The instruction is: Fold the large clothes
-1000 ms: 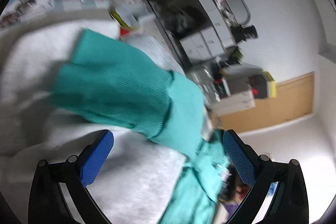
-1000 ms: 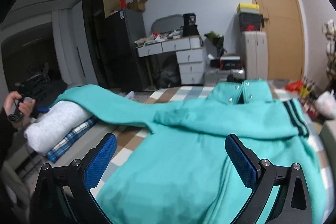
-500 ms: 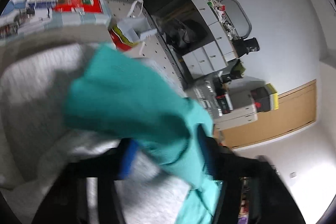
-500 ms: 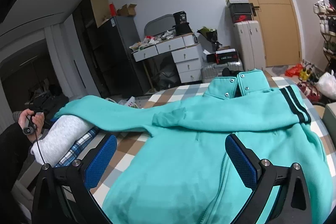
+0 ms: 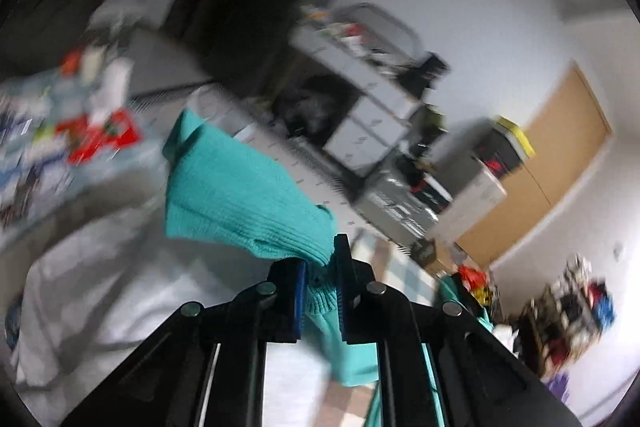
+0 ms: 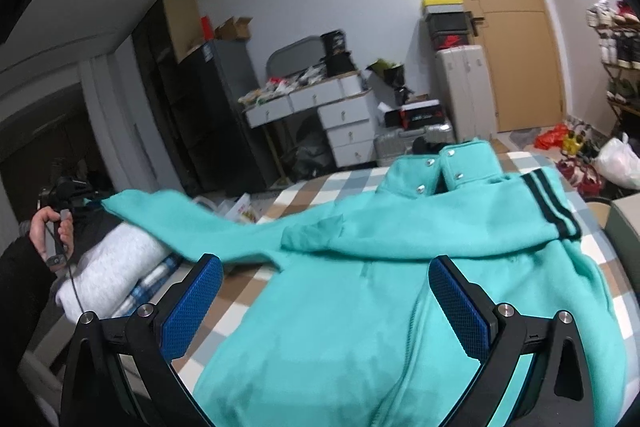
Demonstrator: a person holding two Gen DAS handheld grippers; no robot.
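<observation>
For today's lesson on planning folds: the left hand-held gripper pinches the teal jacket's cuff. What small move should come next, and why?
Probably carry the cuff across onto the jacket body. The left hand-held gripper has just closed on the ribbed cuff, the sleeve stretches out over the grey blanket, and the right hand-held gripper hovers open.

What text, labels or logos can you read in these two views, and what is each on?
No word or number reads clearly.
Swoosh-shaped logo, no letters: on the red shoebox atop the pale suitcase.
Print on the black shoebox beside the drawers: too small.
Blue sticker on the dark fridge: too small.
Left wrist view: blurred throughout, red packaging included.
</observation>
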